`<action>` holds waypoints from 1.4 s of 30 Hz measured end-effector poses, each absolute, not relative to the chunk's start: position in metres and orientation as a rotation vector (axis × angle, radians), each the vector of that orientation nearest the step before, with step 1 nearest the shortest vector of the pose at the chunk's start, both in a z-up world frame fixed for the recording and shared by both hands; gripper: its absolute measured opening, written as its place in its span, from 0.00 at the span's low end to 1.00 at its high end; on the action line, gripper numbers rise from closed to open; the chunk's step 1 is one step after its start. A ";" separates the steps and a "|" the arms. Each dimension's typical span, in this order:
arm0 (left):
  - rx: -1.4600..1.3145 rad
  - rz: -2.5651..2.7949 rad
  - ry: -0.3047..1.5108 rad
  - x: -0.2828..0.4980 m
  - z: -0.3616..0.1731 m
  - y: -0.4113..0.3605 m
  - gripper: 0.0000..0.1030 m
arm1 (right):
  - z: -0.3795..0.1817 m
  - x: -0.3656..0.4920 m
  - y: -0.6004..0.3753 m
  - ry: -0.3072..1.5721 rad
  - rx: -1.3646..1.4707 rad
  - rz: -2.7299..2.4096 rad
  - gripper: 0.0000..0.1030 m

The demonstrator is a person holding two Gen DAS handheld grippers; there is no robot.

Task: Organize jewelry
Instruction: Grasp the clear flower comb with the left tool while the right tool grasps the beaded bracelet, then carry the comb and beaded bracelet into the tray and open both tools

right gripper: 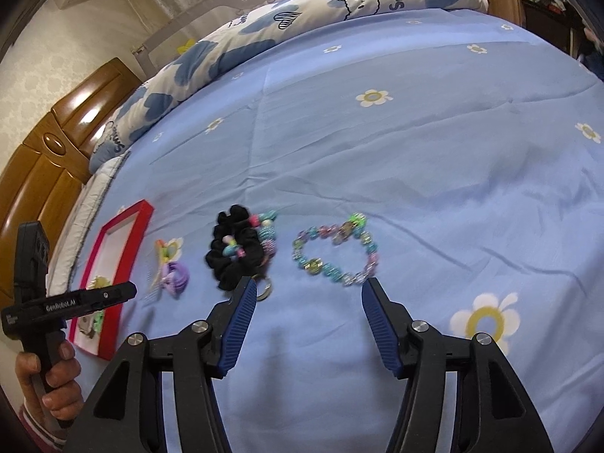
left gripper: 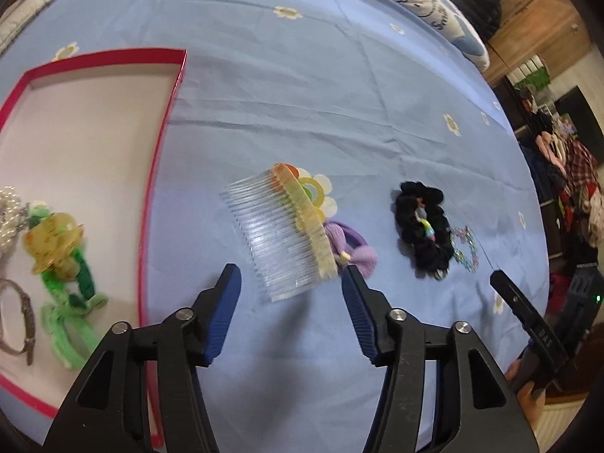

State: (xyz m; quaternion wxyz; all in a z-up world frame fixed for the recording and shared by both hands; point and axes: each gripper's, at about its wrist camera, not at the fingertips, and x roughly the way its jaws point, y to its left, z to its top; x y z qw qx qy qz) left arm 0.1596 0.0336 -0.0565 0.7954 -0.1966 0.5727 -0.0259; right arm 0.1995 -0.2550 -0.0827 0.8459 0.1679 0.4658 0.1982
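My left gripper [left gripper: 290, 275] is open and empty, hovering just short of a clear hair comb with a yellow spine [left gripper: 283, 230] on the blue bedspread. A purple hair tie [left gripper: 351, 245] lies right of the comb, then a black scrunchie [left gripper: 422, 234] and a beaded bracelet [left gripper: 466, 249]. A red-rimmed box [left gripper: 158, 143] at left holds a yellow-green hair clip [left gripper: 56, 249], pearls [left gripper: 9, 219] and a watch strap [left gripper: 22, 324]. My right gripper [right gripper: 307, 288] is open and empty, just in front of the beaded bracelet [right gripper: 336, 249]. The scrunchie [right gripper: 234, 253], purple tie [right gripper: 175, 277] and box [right gripper: 128, 249] lie to its left.
A blue-and-white quilt [right gripper: 264, 26] is bunched along the bed's far side by a wooden headboard [right gripper: 49, 173]. The left hand-held gripper [right gripper: 68, 304] shows at the left of the right wrist view. Clothes and furniture [left gripper: 566, 173] stand beyond the bed's right edge.
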 end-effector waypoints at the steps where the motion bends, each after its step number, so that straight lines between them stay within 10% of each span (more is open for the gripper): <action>1: -0.426 -0.055 1.233 0.162 -0.059 0.033 0.54 | -0.085 0.203 -0.256 0.987 0.346 0.411 0.59; 14: -0.311 -0.018 1.237 0.181 -0.073 0.022 0.49 | -0.110 0.229 -0.239 1.013 0.226 0.381 0.56; 19: -0.287 -0.031 1.219 0.175 -0.071 0.024 0.48 | -0.111 0.229 -0.239 1.010 0.230 0.375 0.14; 24: -0.300 -0.041 1.208 0.164 -0.065 0.030 0.47 | -0.104 0.221 -0.242 0.998 0.259 0.397 0.07; 42: -0.334 -0.043 1.087 0.108 -0.009 0.057 0.47 | -0.039 0.181 -0.201 0.901 0.320 0.587 0.07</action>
